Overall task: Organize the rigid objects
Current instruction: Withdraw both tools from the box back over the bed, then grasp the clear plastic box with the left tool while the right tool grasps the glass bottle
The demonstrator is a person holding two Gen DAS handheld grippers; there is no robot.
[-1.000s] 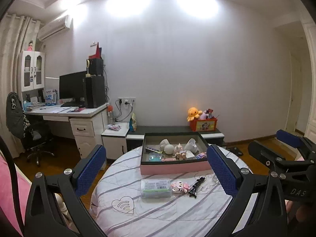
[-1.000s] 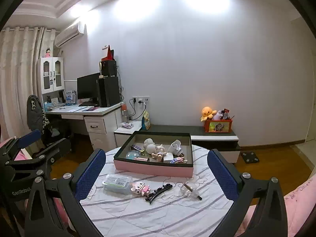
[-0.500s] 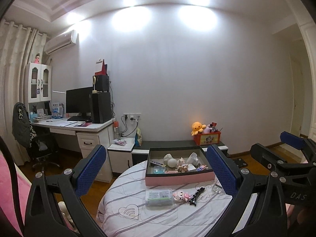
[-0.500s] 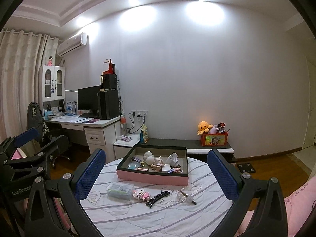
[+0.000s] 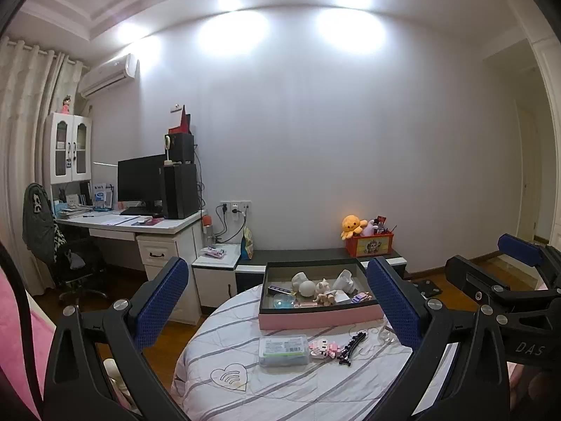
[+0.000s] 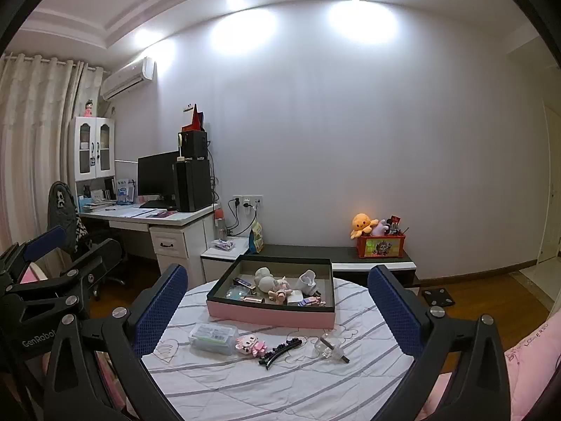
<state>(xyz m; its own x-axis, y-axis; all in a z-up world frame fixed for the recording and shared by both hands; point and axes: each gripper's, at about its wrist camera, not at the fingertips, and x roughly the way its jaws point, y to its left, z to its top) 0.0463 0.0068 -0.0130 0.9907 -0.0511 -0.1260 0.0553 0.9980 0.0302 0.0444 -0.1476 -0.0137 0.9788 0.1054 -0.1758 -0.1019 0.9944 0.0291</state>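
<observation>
Both views tilted up — pink box (image 5: 320, 317) beyond fingers (image 5: 159, 307)

The left gripper (image 5: 277, 312) has a black frame with triangular cut-outs, silver round screws and blue textured pads (image 5: 159, 301). The right gripper (image 6: 277, 312) looks the same. At the left edge of the right wrist view, white "GenRobot" lettering is visible; at lower right of the left wrist view, "DAS".

Both wrist cameras look level across the round worktop (image 5: 280, 386) toward the far wall, set well back from it. The left view seems to sit further left. Both share the pink tray (image 5: 320, 317) (image 6: 270, 315), desk (image 5: 140, 224) and wall.
</observation>
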